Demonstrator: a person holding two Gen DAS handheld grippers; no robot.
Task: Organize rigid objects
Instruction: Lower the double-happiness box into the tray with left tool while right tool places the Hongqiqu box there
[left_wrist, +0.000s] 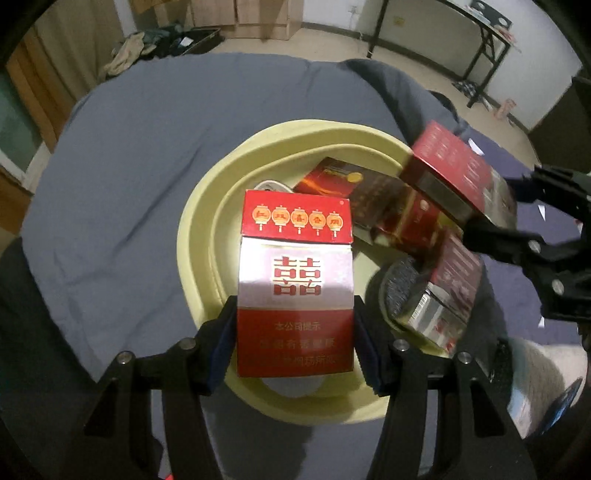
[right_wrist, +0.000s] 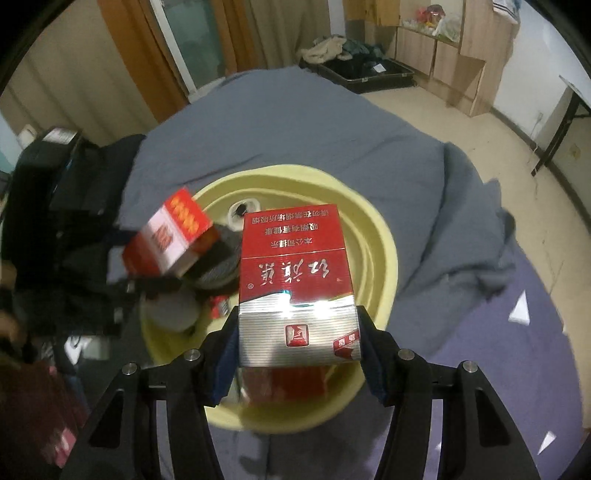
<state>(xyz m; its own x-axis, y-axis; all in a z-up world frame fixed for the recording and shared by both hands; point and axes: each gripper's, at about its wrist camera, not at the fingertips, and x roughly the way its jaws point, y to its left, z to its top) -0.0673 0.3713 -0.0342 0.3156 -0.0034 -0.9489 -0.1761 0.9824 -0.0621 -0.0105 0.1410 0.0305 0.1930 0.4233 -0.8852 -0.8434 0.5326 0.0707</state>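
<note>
Above the basin (left_wrist: 207, 206), our left gripper (left_wrist: 295, 332) clamps a lantern pack (left_wrist: 295, 280); our right gripper (right_wrist: 297, 332) clamps a silver pack (right_wrist: 295, 288).

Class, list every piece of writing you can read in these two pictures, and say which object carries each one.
"囍" on the white band of the red and white pack held in the left tongs.
"本公司提示" on that pack's red lower part; the lines under it are blurred.
Five lantern characters on its lid: too small to read.
"本公司提示 吸烟有害健康", seen upside down, on the red and silver pack in the right tongs.
Its large calligraphy: I cannot read it reliably.
</note>
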